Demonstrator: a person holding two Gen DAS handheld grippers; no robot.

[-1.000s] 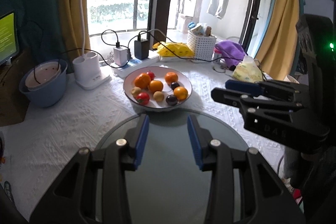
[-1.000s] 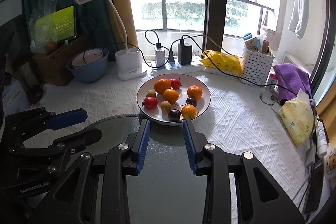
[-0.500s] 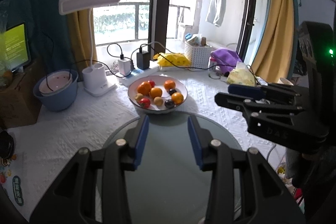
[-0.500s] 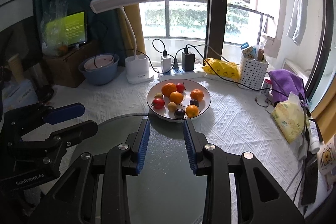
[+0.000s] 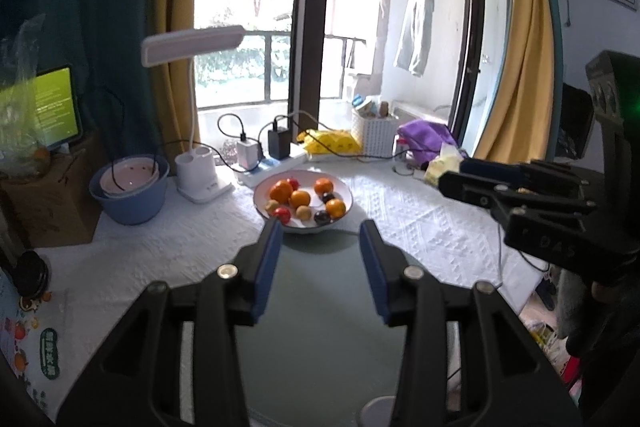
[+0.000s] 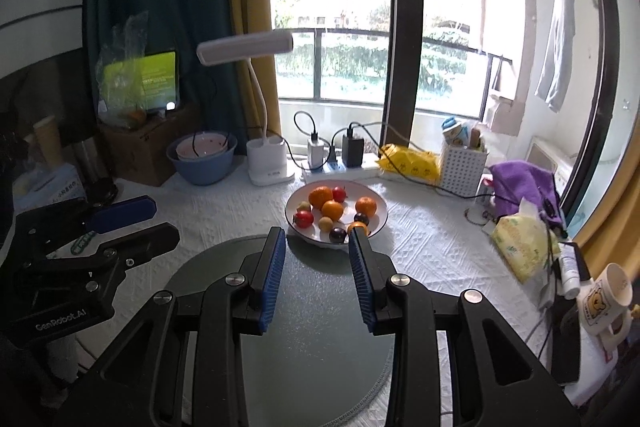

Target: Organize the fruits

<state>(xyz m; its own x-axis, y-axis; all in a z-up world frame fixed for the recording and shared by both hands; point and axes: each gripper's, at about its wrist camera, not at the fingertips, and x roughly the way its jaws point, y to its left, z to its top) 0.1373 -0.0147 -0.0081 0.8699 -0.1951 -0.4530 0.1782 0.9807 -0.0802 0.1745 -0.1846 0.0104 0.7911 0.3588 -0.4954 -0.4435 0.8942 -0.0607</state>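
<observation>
A white plate on the white tablecloth holds several fruits: oranges, a red tomato, dark plums and small yellow fruits. My left gripper is open and empty, held above a round grey mat short of the plate. My right gripper is open and empty, also above the mat near the plate's front rim. Each gripper shows in the other's view, the right and the left.
A white desk lamp and a blue bowl stand left of the plate. A power strip with chargers and cables, a yellow bag, a white basket, purple cloth and a mug lie behind and right.
Both grippers have pulled back and up from the plate, so the plate looks smaller and farther. Both jaws stay open and empty.
</observation>
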